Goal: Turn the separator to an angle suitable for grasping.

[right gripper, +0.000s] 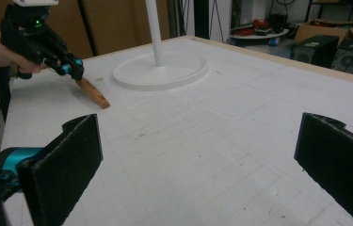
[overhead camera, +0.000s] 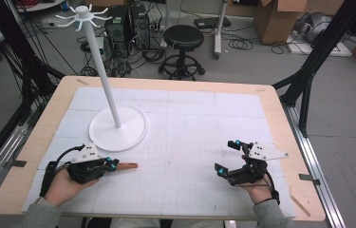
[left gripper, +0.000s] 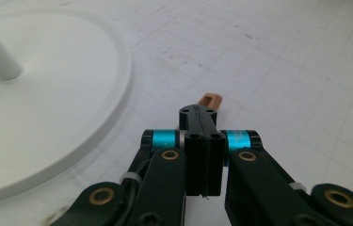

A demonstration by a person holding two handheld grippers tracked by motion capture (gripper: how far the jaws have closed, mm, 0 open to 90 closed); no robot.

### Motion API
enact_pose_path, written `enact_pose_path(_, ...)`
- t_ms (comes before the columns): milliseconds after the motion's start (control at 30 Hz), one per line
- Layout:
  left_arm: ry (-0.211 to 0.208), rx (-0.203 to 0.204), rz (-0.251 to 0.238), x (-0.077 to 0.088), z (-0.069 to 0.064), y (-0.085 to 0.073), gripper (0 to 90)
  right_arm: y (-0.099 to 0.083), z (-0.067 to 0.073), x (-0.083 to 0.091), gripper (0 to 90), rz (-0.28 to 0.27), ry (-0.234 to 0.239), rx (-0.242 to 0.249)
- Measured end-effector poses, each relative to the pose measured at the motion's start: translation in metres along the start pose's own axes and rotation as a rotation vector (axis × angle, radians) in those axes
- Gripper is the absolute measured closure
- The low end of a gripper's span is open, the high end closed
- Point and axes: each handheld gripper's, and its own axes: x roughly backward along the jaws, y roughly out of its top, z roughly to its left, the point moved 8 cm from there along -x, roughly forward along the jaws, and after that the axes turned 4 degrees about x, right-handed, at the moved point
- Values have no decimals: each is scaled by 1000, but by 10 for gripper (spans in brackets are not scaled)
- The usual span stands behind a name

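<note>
High view: person's forearms enter from the bottom edge, one gripper in each hand, over the white gridded mat (overhead camera: 190,137) on the table (overhead camera: 280,114).
Left gripper (overhead camera: 114,165): jaws closed tight on one end of a brown stick (overhead camera: 127,166); hand (overhead camera: 64,185) low at the mat's near left.
Stick: pokes out past the jaw tips toward the mat's middle; in the right gripper view it slants down, its far end at the mat surface; whether it touches cannot be told.
Right gripper (overhead camera: 228,157): jaws wide apart, nothing between them, only bare mat ahead; near the mat's right side, well apart from the left one.
Stand (overhead camera: 117,127): white round base and tall pole with hooks on top, just beyond the left gripper, apart from the stick.
</note>
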Motion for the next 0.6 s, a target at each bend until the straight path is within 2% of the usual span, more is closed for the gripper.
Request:
enact_pose_path(67, 10, -3, 5, 2, 4, -2, 897, -1, 0, 0, 5, 4, 1, 4)
enact_pose_path(133, 24, 4, 17, 9, 16, -7, 897, 0, 0, 0, 5, 3, 1, 5)
enact_pose_path(300, 51, 33, 29, 14, 30, -13, 896, 0, 0, 0, 6, 3, 1, 5)
enact_pose_path(467, 56, 42, 44, 14, 36, -17, 897, 0, 0, 0, 5, 3, 2, 3)
enact_pose_path(600, 69, 51, 90, 10, 36, -22, 897, -1, 0, -1, 6, 3, 1, 5)
